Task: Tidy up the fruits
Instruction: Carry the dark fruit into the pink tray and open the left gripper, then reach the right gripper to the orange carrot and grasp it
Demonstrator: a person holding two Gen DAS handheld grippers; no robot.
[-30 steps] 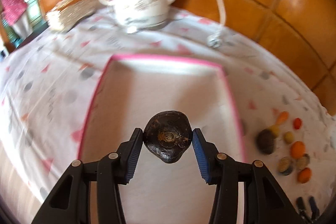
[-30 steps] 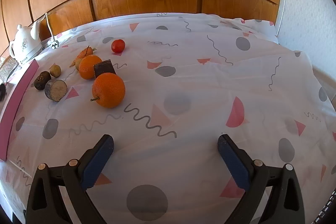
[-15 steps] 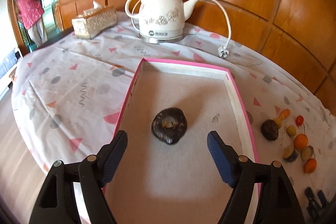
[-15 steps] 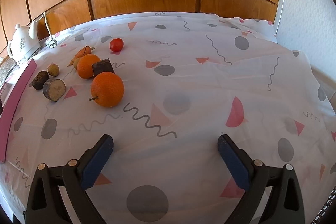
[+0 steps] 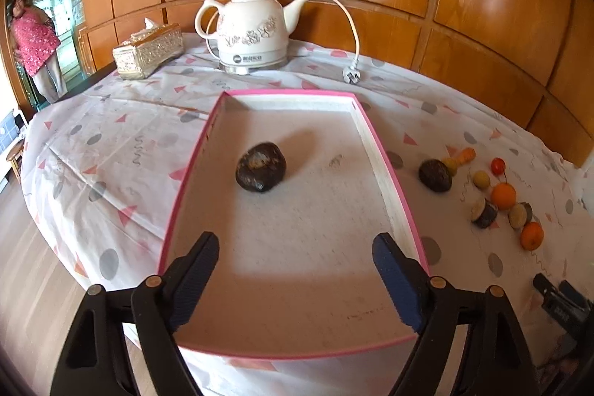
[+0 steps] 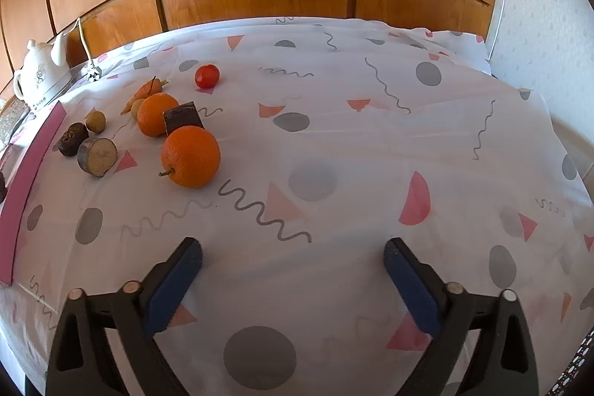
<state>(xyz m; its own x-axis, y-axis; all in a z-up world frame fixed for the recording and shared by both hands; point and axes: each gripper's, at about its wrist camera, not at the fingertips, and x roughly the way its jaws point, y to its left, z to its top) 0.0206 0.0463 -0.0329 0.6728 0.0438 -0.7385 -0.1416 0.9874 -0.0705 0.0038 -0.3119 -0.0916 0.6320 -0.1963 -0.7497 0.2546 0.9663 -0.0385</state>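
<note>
A dark, round fruit (image 5: 261,166) lies alone in the white tray with a pink rim (image 5: 386,151). My left gripper (image 5: 295,240) hangs back over the tray's near end, its jaws still opening and nothing between them. Right of the tray lies a cluster of fruit on the cloth: a big orange (image 6: 191,156), a second orange (image 6: 156,114), a dark brown chunk (image 6: 182,117), a red tomato (image 6: 207,75), a carrot (image 6: 144,91), a cut round piece (image 6: 97,156) and a dark fruit (image 6: 72,138). My right gripper (image 6: 293,244) stands over bare cloth, short of the oranges, its jaws closing slightly on nothing.
A white kettle (image 5: 254,28) with cord and plug (image 5: 352,75) stands behind the tray, a gold tissue box (image 5: 148,51) to its left. Wood panelling backs the table. A person (image 5: 35,47) stands in the doorway at far left. The table edge curves round at left.
My left gripper let go of the dark fruit, opened wide and drew back; the fruit now rests in the tray. The right gripper stayed put, its jaws a little narrower.
</note>
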